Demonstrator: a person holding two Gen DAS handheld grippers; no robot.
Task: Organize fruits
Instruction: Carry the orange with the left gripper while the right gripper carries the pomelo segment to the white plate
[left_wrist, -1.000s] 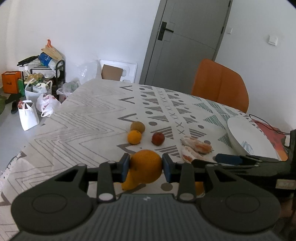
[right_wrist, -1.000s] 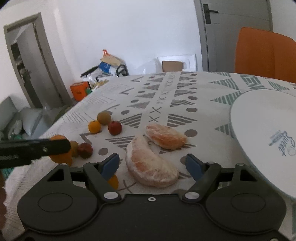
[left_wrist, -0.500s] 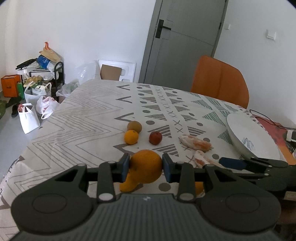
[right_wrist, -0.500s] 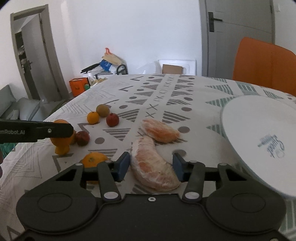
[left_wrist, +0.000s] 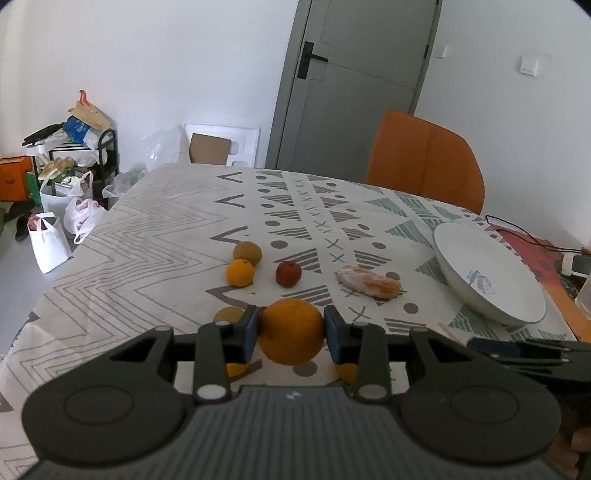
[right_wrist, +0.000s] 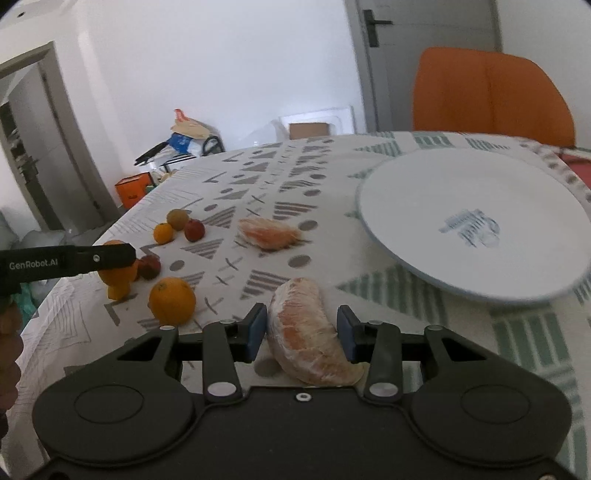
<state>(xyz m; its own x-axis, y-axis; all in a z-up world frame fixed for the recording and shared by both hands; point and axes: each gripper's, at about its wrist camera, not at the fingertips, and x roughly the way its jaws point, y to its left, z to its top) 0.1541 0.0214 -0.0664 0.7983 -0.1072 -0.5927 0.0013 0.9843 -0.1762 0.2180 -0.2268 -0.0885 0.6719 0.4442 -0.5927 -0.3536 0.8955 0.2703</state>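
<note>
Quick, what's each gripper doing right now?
Left gripper: shut on the orange.
Right gripper: jaws have just been closing around the peeled citrus segment, now gripped.

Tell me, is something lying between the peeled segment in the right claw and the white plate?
Nothing visible. The right claw has just been closing around the peeled segment, and only bare tablecloth shows between it and the white plate.

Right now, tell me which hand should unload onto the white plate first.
Right. Its tool has just been closing around the peeled segment, right beside the plate. The left tool, holding an orange, sits farther away.
</note>
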